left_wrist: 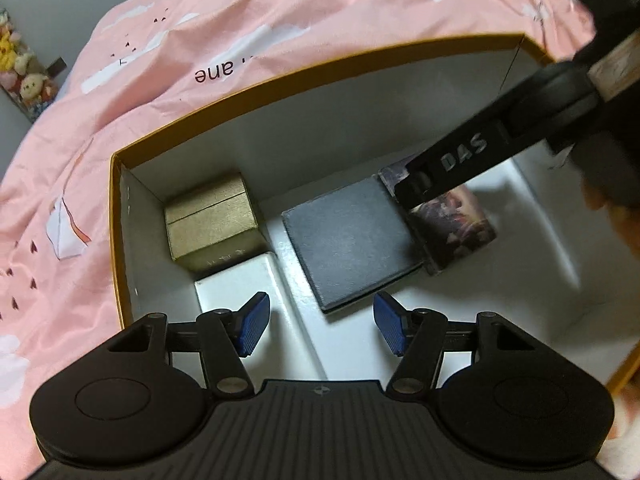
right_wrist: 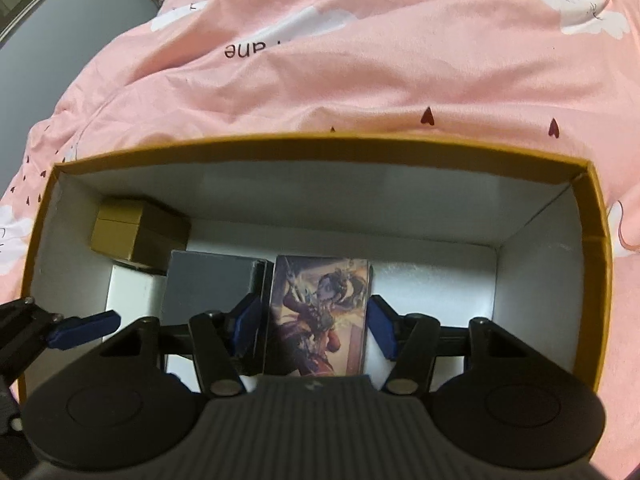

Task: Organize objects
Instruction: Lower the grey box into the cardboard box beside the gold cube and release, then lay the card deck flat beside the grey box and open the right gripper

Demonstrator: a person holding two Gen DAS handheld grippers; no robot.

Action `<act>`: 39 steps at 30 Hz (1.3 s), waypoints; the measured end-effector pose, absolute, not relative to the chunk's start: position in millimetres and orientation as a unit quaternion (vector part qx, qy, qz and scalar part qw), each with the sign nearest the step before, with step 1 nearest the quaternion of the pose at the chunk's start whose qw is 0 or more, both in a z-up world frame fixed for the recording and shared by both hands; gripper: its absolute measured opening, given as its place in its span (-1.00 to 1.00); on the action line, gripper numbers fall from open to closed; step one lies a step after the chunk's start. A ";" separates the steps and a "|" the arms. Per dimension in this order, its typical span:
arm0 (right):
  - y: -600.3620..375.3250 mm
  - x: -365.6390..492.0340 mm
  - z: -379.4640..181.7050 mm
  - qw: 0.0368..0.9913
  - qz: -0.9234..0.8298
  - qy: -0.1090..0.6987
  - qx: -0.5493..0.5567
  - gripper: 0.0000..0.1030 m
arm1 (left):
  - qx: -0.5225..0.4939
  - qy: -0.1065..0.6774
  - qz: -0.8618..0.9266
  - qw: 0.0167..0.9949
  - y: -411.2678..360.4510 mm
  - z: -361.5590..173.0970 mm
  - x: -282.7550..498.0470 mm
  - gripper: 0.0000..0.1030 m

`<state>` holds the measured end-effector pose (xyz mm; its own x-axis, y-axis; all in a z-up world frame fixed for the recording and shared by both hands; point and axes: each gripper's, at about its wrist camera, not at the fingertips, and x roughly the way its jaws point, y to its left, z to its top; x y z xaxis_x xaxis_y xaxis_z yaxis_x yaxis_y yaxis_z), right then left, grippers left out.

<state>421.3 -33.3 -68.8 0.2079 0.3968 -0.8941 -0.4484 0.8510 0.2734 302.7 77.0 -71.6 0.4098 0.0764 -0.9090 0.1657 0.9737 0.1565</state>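
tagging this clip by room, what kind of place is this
Most likely a bedroom: the cardboard box sits on a pink bedsheet with clouds and hearts, and plush toys sit at the side.

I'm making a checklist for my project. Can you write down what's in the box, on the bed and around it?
Surface: pink bedsheet, wrinkled.
Job's things: orange-rimmed box holds gold box, black flat box, picture card box.
Clutter: nothing seen.
Grippers: left gripper open, empty; right gripper astride picture card box, grip unclear.
Cables: nothing seen.
Surroundings: plush toys beside bed.
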 end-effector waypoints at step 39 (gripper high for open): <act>-26.1 389.9 -84.2 0.709 0.403 0.504 -0.283 -0.37 | 0.001 0.543 -0.011 0.840 98.2 -58.2 304.4 0.24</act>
